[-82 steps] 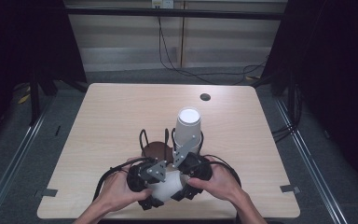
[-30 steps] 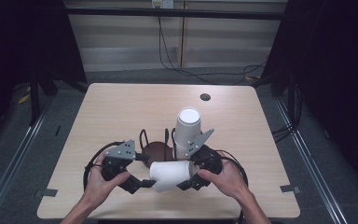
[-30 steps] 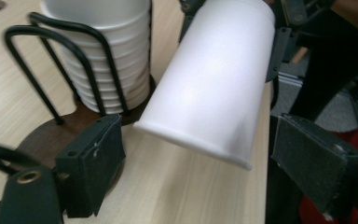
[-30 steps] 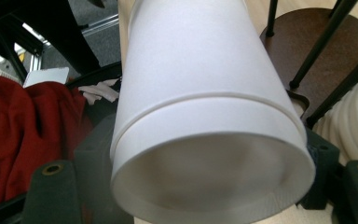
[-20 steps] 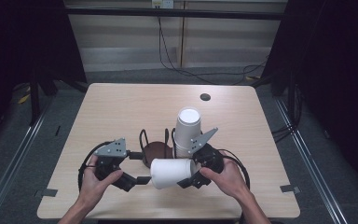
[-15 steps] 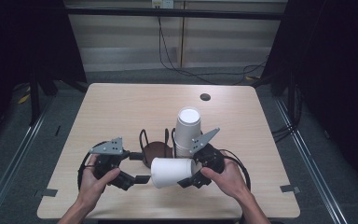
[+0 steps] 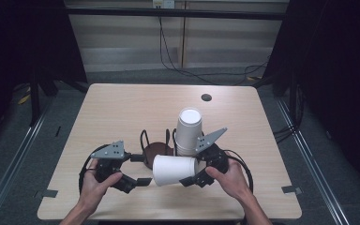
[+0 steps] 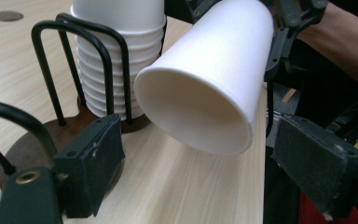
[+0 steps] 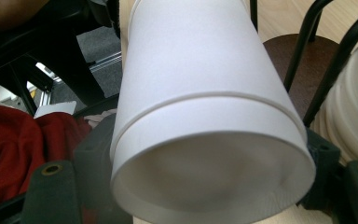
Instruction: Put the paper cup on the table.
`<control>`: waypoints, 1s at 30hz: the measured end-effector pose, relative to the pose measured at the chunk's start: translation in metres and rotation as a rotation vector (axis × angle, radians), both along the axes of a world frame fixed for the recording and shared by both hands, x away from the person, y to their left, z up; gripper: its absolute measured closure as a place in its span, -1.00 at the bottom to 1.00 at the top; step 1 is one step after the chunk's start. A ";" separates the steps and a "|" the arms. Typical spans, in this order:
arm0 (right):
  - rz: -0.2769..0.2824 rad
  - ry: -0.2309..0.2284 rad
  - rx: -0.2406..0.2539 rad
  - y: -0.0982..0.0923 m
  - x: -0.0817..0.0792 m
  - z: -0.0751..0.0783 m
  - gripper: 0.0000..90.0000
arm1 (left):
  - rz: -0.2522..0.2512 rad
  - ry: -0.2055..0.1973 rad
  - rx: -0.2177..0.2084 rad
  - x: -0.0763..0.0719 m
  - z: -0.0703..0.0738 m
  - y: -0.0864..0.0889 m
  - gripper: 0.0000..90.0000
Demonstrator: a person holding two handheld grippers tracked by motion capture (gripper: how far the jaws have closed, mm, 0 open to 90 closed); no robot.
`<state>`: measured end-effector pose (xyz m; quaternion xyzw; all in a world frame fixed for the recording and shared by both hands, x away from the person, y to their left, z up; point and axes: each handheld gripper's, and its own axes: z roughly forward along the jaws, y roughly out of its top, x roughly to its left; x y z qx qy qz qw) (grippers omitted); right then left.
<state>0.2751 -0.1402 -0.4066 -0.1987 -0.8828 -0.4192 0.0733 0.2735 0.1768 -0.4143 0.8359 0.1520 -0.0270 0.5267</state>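
A white paper cup [image 7: 174,169] lies on its side in the air just above the bench [image 7: 122,112], held at its base end by the right gripper [image 7: 194,178]; in the right gripper view its jaws sit against either side of the cup's bottom rim, closed on it. The cup's open mouth points toward the left gripper [image 7: 138,180]. In the left gripper view the mouth of the cup hangs ahead of and between the two black jaws, which stand about half open with their pads clear of the paper and hold nothing. Just behind the cup stands a black wire rack on a round dark-brown wooden base [image 7: 157,150], and in its right-hand bay sits a tall stack of white paper cups [image 7: 188,131], upside down. Farther back on the light wooden bench is a small round dark hole [image 7: 206,97].
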 end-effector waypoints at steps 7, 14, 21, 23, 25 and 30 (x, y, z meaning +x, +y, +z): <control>-0.010 0.002 0.038 -0.003 0.001 -0.001 -0.45 | 0.023 -0.017 -0.012 -0.003 0.000 -0.004 -0.65; -0.019 0.002 0.073 -0.007 0.002 -0.002 -0.45 | 0.057 -0.023 -0.018 -0.004 -0.001 -0.006 -0.65; -0.034 -0.018 0.093 -0.006 0.000 -0.002 -0.45 | -0.007 -0.046 -0.038 -0.007 -0.002 -0.007 -0.65; -0.035 -0.021 0.102 -0.005 0.000 -0.002 -0.45 | 0.001 -0.048 -0.042 -0.007 -0.001 -0.007 -0.65; -0.035 -0.027 0.114 -0.005 -0.001 -0.001 -0.45 | 0.010 -0.052 -0.047 -0.007 -0.001 -0.006 -0.65; -0.030 -0.019 0.170 -0.006 0.000 -0.002 -0.45 | -0.006 -0.051 -0.059 -0.008 -0.001 -0.006 -0.65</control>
